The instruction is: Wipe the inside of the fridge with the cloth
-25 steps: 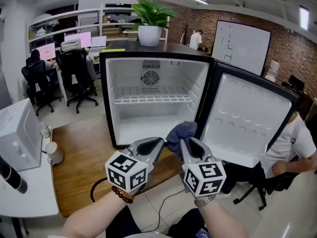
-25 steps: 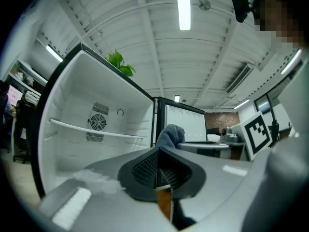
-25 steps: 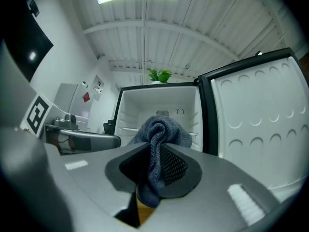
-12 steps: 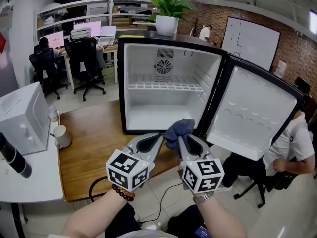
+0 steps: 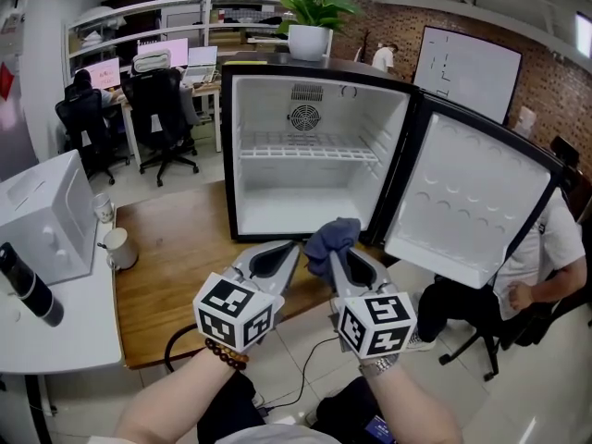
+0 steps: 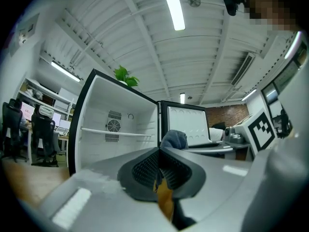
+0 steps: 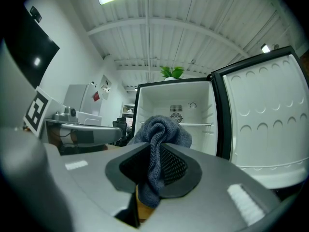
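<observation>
A small black fridge (image 5: 314, 160) stands on a wooden platform with its door (image 5: 472, 206) swung wide to the right; its white inside holds one wire shelf (image 5: 308, 151) and a fan grille. My right gripper (image 5: 335, 251) is shut on a bunched grey-blue cloth (image 5: 331, 237), (image 7: 159, 134), held just in front of the fridge's lower edge. In the right gripper view the cloth fills the gap between the pads. My left gripper (image 5: 289, 251) hangs beside it on the left, shut with nothing between its pads (image 6: 159, 166). Both point level at the fridge opening (image 6: 116, 129).
A potted plant (image 5: 310, 26) stands on the fridge top. A person (image 5: 536, 276) sits on a chair right of the open door. At left, a white table carries a white box (image 5: 42, 215), a mug (image 5: 116, 248) and a dark bottle (image 5: 28, 285). Office chairs and desks lie behind.
Both grippers have drifted slightly down and closer to the fridge, cloth still gripped. The view has shifted, so the fridge sits more central in the head view.
</observation>
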Motion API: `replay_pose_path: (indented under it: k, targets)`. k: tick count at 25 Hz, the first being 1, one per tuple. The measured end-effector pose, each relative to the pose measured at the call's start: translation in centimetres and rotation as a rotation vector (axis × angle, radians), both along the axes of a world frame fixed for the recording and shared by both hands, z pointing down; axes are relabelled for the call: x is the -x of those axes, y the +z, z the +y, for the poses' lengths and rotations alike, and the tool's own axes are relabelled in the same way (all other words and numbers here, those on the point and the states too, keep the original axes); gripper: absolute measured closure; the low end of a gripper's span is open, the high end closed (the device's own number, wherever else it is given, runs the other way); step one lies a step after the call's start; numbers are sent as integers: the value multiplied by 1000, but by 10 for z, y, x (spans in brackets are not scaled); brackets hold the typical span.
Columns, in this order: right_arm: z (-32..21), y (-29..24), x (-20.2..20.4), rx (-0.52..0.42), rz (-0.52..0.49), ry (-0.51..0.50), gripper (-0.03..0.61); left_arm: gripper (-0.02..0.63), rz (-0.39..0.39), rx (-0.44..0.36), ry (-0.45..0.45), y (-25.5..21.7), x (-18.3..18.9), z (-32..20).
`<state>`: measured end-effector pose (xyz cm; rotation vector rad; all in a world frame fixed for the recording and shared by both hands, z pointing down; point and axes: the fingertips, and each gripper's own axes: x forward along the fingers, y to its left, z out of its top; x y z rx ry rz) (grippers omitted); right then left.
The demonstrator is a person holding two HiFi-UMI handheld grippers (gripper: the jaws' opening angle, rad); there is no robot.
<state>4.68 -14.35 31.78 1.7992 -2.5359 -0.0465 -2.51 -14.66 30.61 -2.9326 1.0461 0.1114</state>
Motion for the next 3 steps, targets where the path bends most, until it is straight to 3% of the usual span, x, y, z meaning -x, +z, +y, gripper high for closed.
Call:
replay_pose_path:
  k: [3]
  targets:
    - [0, -2, -1, -2, 0, -1, 518, 607, 1, -3, 0, -3, -1, -1]
